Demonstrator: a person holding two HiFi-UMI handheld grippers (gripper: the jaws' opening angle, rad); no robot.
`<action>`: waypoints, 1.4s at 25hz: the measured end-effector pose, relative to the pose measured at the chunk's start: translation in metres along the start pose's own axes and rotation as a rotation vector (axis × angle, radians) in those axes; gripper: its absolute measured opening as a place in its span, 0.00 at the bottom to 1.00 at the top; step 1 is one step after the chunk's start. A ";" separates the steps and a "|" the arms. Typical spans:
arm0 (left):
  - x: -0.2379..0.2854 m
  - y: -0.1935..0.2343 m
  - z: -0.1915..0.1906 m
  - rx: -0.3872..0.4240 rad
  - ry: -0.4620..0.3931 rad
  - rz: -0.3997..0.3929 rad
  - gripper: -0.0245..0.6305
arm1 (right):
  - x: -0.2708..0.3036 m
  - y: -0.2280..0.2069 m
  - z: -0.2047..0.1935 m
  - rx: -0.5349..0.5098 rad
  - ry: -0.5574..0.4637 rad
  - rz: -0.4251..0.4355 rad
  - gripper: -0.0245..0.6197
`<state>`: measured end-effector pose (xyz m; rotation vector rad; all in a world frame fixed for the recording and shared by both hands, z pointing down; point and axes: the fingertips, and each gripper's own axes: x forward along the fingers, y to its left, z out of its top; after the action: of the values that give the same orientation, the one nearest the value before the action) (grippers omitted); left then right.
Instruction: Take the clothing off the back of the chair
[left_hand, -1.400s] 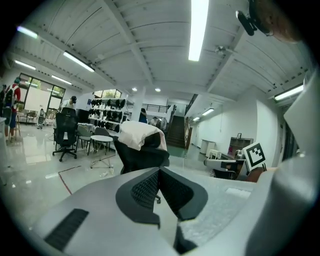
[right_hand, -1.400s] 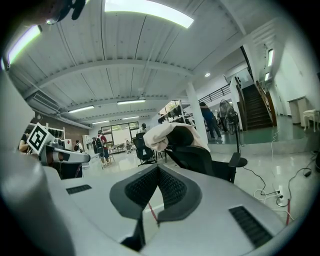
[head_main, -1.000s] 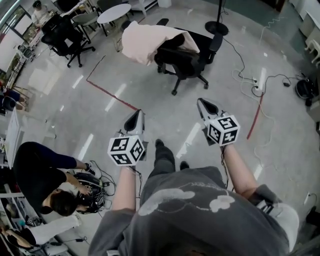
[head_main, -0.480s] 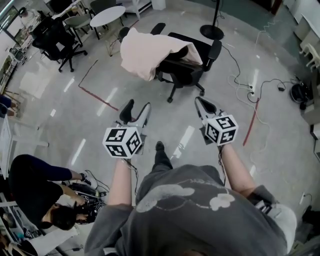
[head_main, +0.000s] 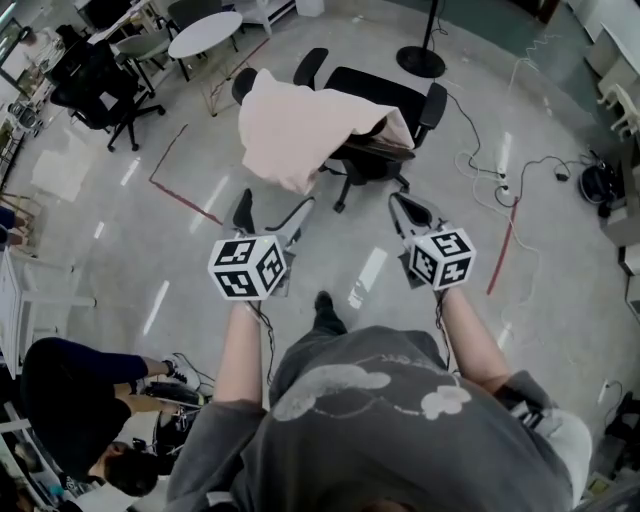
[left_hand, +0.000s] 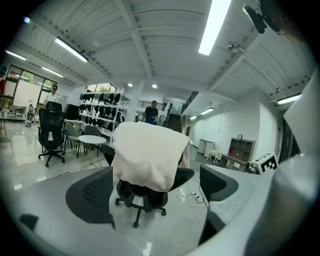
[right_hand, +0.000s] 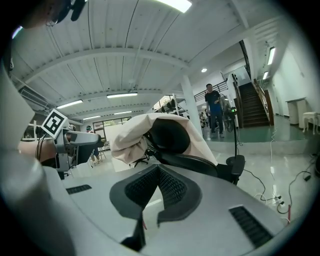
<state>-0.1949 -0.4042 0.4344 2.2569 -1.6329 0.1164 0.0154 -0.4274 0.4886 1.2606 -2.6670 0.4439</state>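
Observation:
A pale pink garment (head_main: 295, 125) (left_hand: 145, 154) (right_hand: 129, 137) hangs over the back of a black office chair (head_main: 380, 100) (left_hand: 142, 192) (right_hand: 200, 162) on the shiny floor ahead. My left gripper (head_main: 270, 213) (left_hand: 155, 197) is held short of the garment's lower edge, its jaws opening wide with nothing between them. My right gripper (head_main: 403, 205) (right_hand: 156, 180) is shut and empty, just in front of the chair's base.
A round white table (head_main: 207, 27) and more chairs (head_main: 95, 85) stand at the back left. Red tape lines (head_main: 180, 190) and cables with a power strip (head_main: 505, 175) lie on the floor. A lamp base (head_main: 420, 60) sits behind the chair. A crouching person (head_main: 75, 400) is at lower left.
Both grippers have moved forward toward the chair, which now sits closer. The left gripper's jaws have gone from shut to wide apart. The right stays shut.

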 end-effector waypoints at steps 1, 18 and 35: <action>0.006 0.005 0.002 -0.007 0.006 -0.003 0.84 | 0.005 -0.002 0.001 0.002 0.003 -0.006 0.03; 0.098 0.020 -0.003 0.061 0.218 -0.163 0.85 | 0.057 -0.030 0.016 0.018 0.014 -0.091 0.03; 0.081 0.006 0.013 0.073 0.223 -0.126 0.17 | 0.043 -0.042 0.019 0.048 0.013 -0.089 0.03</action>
<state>-0.1750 -0.4834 0.4457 2.2989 -1.3901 0.3869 0.0208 -0.4902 0.4900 1.3790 -2.5919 0.5049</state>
